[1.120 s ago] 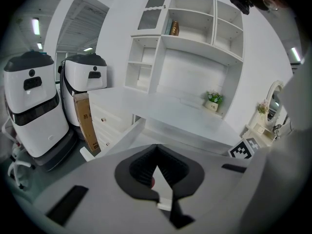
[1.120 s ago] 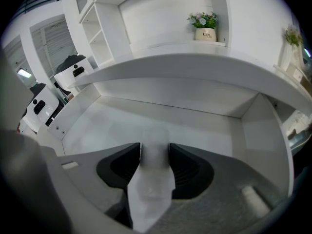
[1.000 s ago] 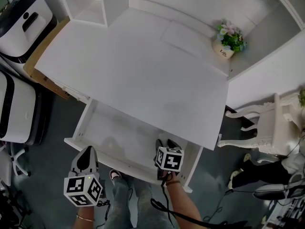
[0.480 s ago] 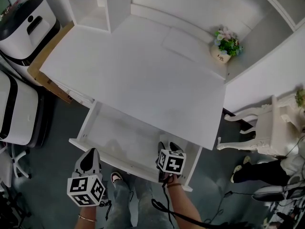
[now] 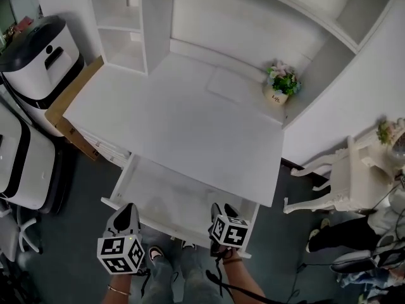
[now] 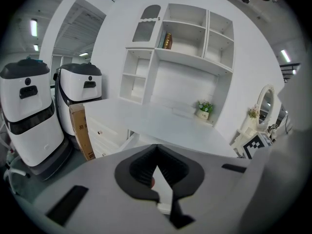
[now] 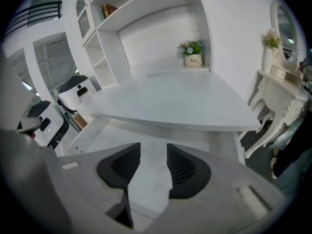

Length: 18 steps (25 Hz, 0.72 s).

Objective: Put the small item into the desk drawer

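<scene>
The white desk (image 5: 190,125) has its drawer (image 5: 158,192) pulled out, and the drawer floor looks bare. I cannot make out the small item in any view. My right gripper (image 5: 222,209) hangs over the drawer's front right corner. Its jaws (image 7: 153,147) stand apart and are closing, with only the white drawer floor (image 7: 117,133) between them. My left gripper (image 5: 128,209) hovers at the drawer's front left, outside the rail. Its tips (image 6: 156,147) meet, so it is shut. A small pinkish spot (image 6: 152,182) shows in the gap behind the tips; I cannot tell what it is.
A potted plant (image 5: 280,84) stands at the desk's back right, with shelf cubbies (image 5: 120,24) at the back left. White machines (image 5: 41,49) and a cardboard box (image 5: 69,116) crowd the left side. A white chair (image 5: 342,176) and someone's legs (image 5: 335,233) are on the right.
The head view has pulled back and tilted up, showing more of the shelving. Both grippers stay by the drawer's front edge. The right gripper sits slightly nearer the front rail.
</scene>
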Each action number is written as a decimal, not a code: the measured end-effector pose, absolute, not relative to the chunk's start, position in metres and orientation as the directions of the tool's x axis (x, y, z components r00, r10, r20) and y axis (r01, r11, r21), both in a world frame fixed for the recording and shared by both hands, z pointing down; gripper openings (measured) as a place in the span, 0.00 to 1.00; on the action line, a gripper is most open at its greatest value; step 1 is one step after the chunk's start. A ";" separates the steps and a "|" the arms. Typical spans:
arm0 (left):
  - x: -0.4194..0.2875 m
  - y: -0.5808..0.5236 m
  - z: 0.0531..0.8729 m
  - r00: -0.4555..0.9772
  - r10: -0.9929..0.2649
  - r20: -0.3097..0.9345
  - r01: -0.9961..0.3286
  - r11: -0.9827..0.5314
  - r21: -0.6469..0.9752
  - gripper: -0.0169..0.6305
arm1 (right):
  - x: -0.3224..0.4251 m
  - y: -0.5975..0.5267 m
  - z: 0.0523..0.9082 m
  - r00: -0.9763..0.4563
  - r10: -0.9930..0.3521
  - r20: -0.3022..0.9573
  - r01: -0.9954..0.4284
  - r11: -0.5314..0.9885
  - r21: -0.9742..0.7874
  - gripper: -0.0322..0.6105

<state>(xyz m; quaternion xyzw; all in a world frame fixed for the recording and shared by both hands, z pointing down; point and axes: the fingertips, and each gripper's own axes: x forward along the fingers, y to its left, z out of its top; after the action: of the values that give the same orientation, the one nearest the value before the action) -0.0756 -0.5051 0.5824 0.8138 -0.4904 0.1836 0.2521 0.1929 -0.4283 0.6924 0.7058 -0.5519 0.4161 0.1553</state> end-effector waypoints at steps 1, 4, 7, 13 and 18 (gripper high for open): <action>-0.074 -0.505 0.577 0.460 -0.706 0.539 -0.887 -0.400 0.232 0.02 | 0.192 -0.427 0.682 0.045 -0.667 0.744 -0.909 -0.337 -0.247 0.32; -0.068 -0.507 0.561 0.484 -0.708 0.513 -0.874 -0.423 0.240 0.02 | 0.190 -0.423 0.647 0.060 -0.713 0.699 -0.918 -0.315 -0.242 0.30; -0.058 -0.509 0.542 0.514 -0.713 0.478 -0.857 -0.450 0.250 0.02 | 0.191 -0.418 0.612 0.087 -0.751 0.654 -0.925 -0.305 -0.228 0.24; -0.030 -0.510 0.502 0.597 -0.697 0.397 -0.802 -0.537 0.262 0.02 | 0.191 -0.409 0.547 0.145 -0.814 0.563 -0.927 -0.310 -0.210 0.14; -0.014 -0.512 0.471 0.647 -0.687 0.331 -0.762 -0.591 0.263 0.02 | 0.194 -0.398 0.501 0.196 -0.846 0.495 -0.929 -0.321 -0.182 0.12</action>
<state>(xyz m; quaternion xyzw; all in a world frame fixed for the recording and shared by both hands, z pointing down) -0.0144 -0.5118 0.4708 0.8866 -0.4088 0.0973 0.1934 0.1940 -0.3982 0.5014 0.7692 -0.5772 0.2627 0.0791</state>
